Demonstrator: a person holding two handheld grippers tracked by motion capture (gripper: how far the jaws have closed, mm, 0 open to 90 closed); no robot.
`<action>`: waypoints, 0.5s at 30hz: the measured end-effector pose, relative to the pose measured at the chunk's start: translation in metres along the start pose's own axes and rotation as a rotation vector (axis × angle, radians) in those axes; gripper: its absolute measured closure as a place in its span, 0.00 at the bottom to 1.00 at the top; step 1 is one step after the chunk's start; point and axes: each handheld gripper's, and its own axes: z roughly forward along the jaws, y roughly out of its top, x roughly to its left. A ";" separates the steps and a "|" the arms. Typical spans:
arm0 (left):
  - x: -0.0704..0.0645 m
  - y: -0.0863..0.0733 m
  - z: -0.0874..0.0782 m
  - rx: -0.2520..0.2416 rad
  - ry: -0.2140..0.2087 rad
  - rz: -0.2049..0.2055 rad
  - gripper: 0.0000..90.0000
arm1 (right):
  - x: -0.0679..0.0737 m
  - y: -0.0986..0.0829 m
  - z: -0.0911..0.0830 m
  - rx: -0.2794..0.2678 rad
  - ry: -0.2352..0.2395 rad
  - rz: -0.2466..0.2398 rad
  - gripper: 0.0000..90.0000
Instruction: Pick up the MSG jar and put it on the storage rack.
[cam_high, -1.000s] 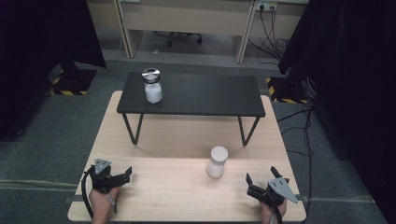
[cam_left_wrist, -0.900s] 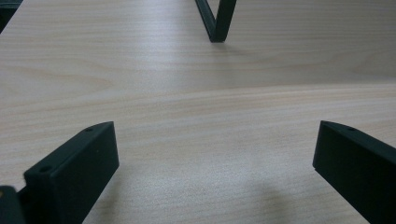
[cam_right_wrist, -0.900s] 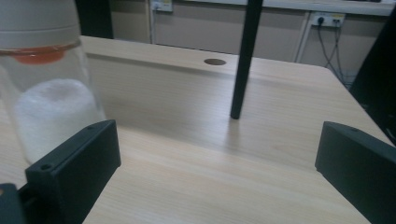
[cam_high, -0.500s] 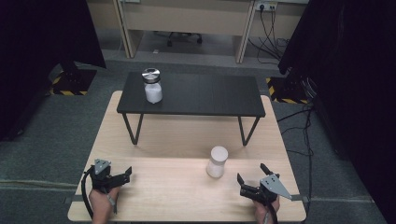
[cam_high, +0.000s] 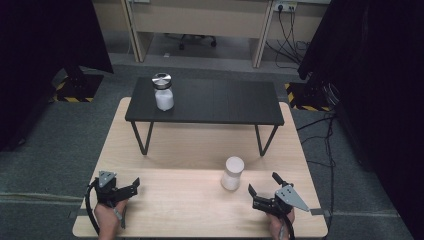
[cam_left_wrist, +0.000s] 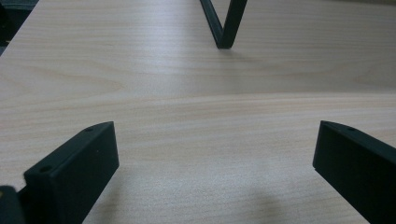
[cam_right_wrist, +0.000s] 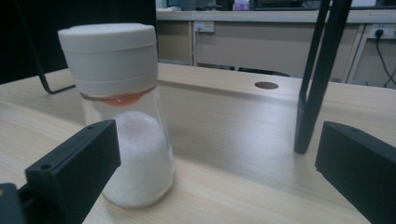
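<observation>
Approach step: right gripper (cam_high: 264, 191), fingers (cam_right_wrist: 74, 172) spread, faces the white-capped jar (cam_right_wrist: 122, 112), left of centre; next, centre and close. Left gripper (cam_high: 122, 186) idle, spread.

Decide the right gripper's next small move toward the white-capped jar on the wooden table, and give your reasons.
Probably shift the right gripper sideways toward its left jaw, then forward. Its jaws stand open, but the white-capped jar sits off-centre before the left jaw, untouched.
</observation>
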 end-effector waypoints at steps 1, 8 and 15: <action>0.000 0.000 0.000 0.001 0.000 0.002 0.00 | 0.000 0.000 0.001 -0.004 0.005 0.000 0.00; 0.000 0.000 0.000 0.000 -0.003 0.003 0.00 | -0.003 0.004 0.007 -0.005 0.058 -0.009 0.00; 0.001 0.000 0.000 -0.001 -0.008 0.004 0.00 | -0.006 0.009 0.012 -0.007 0.116 -0.034 0.00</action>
